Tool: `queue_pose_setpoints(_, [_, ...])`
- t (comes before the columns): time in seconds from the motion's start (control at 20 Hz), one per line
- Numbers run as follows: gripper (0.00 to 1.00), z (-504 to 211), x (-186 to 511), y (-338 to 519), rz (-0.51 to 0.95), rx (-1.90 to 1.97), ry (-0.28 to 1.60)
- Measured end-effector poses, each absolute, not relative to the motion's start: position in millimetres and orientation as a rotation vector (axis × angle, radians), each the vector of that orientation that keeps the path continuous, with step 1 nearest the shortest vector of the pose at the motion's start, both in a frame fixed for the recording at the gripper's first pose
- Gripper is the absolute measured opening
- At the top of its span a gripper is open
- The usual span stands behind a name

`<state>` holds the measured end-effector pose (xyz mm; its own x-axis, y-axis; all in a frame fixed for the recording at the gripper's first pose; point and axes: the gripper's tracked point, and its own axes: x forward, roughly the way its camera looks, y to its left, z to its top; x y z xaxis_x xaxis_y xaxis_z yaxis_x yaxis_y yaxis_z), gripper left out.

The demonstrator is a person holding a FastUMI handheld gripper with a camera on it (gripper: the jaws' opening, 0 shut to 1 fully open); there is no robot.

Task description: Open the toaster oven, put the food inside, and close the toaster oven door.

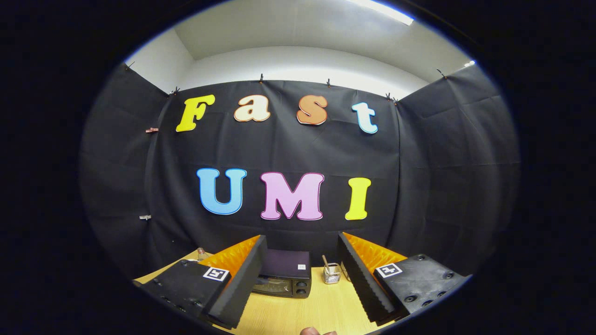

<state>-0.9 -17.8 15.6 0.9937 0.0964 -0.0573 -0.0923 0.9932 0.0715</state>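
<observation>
Toaster oven point(283, 278) sits far back on the counter point(321, 307), door closed. Tongs point(301, 284) gape wide, holding nothing. Coming in off-line could mean missing the door handle and shoving the oven.

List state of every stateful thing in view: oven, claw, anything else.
toaster oven: door closed, standing on the table beyond the fingers.
claw: open, fingers wide apart, holding nothing.
small mesh holder: upright beside the oven, something sticking up out of it.
</observation>
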Motion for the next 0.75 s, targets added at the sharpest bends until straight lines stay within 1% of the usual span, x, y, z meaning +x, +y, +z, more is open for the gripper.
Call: queue_pose_setpoints(0.75, [0.98, 13.6, -3.7, -26.3, 0.088, 0.074, 0.075])
